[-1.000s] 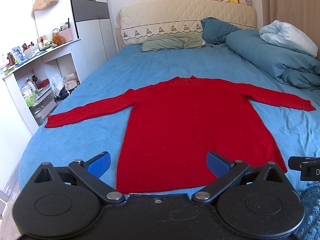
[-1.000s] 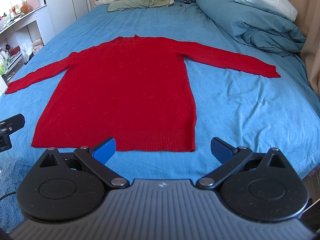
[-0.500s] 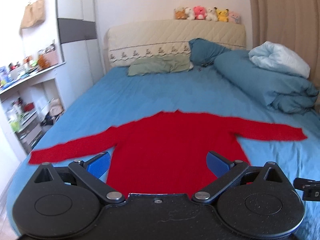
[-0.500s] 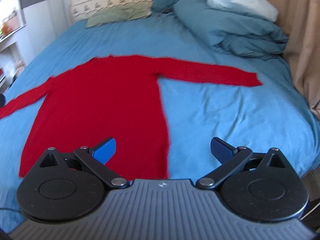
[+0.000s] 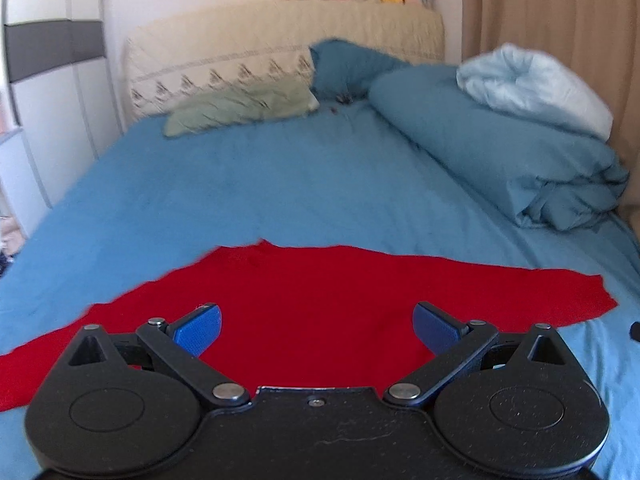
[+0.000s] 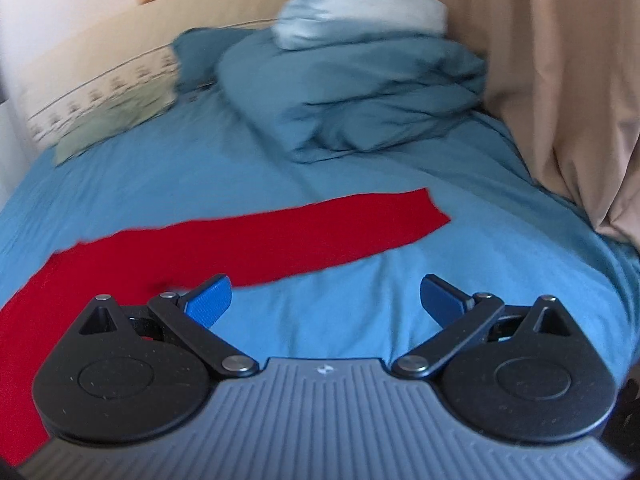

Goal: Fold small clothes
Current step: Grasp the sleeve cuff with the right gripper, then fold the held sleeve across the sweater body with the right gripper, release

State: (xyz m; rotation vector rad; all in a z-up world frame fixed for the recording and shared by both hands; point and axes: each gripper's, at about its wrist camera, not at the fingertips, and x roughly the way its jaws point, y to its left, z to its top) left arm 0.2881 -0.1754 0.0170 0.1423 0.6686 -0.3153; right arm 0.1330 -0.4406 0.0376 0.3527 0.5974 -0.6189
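I see the red sweater [image 5: 312, 300] lying flat on the blue bed sheet [image 5: 260, 184], sleeves stretched out to both sides. My left gripper [image 5: 316, 328] hangs above the sweater's body, fingers spread wide and holding nothing. My right gripper [image 6: 326, 298] hangs over bare sheet just below the right sleeve [image 6: 304, 232], also spread wide with nothing between its fingers.
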